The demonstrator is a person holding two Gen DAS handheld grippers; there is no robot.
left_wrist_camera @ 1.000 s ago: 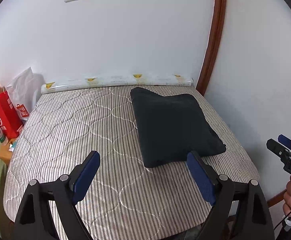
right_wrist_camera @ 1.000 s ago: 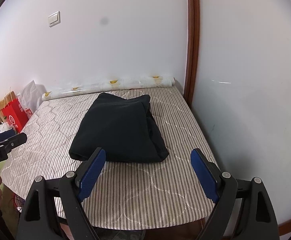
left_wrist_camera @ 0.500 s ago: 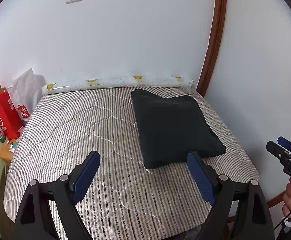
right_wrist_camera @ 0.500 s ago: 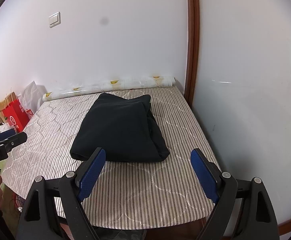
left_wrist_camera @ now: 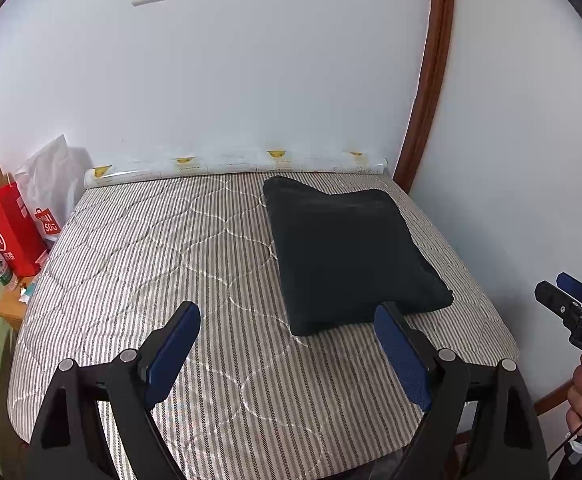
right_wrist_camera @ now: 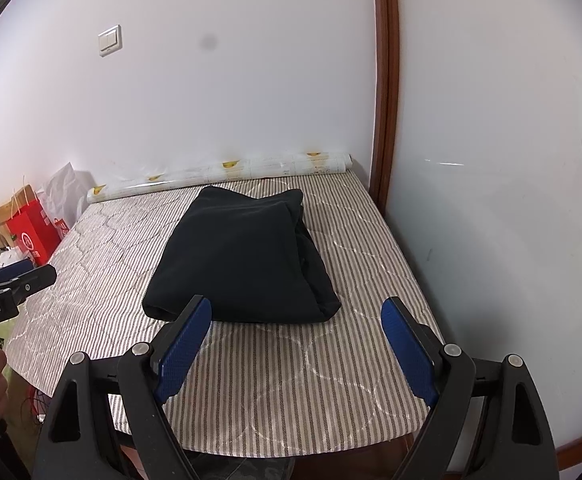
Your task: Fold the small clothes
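Observation:
A dark, folded garment [left_wrist_camera: 351, 248] [right_wrist_camera: 247, 256] lies flat on the striped quilted mattress [left_wrist_camera: 163, 264] [right_wrist_camera: 291, 372], toward its right side and close to the wall. My left gripper [left_wrist_camera: 287, 312] hovers open over the near part of the mattress, short of the garment's front edge, nothing between its blue pads. My right gripper [right_wrist_camera: 295, 308] also stands open, just in front of the garment's near edge, holding nothing. Each gripper shows at the edge of the other's view, held by a hand.
A rolled printed sheet [left_wrist_camera: 235, 164] [right_wrist_camera: 227, 172] lies along the back wall. Red shopping bags [left_wrist_camera: 7, 232] [right_wrist_camera: 31, 236] and a white bag stand left of the bed. White walls and a brown wooden trim [left_wrist_camera: 427, 72] close the right side.

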